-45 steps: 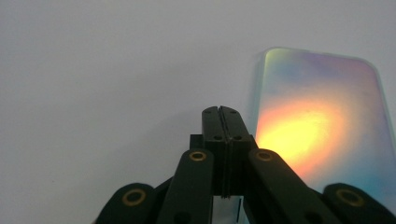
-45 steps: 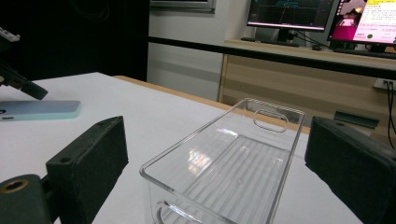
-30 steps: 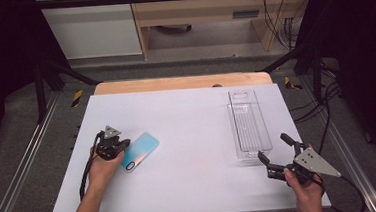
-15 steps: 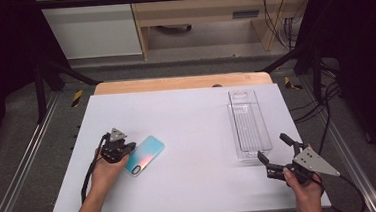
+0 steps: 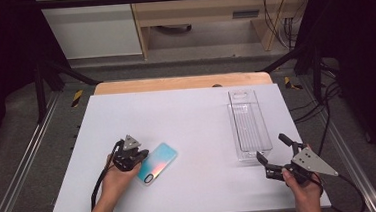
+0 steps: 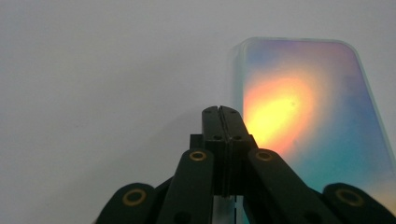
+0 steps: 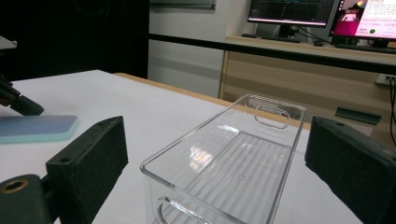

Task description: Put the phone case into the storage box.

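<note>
The flat iridescent teal-and-orange phone case (image 5: 157,163) lies on the white tabletop (image 5: 192,120) toward its near-left corner, its long axis running diagonally from near-left to far-right, the camera-cutout end pointing at the near edge and the other end toward the clear ribbed plastic bin (image 5: 249,124) near the right edge. The left gripper (image 6: 222,112) is clenched, seemingly pinching the case's left long edge, a thin bite from which the slick case could slip or pivot if lifted. The right gripper (image 5: 270,154) waits with jaws spread before the bin's near end, grasping nothing.
</note>
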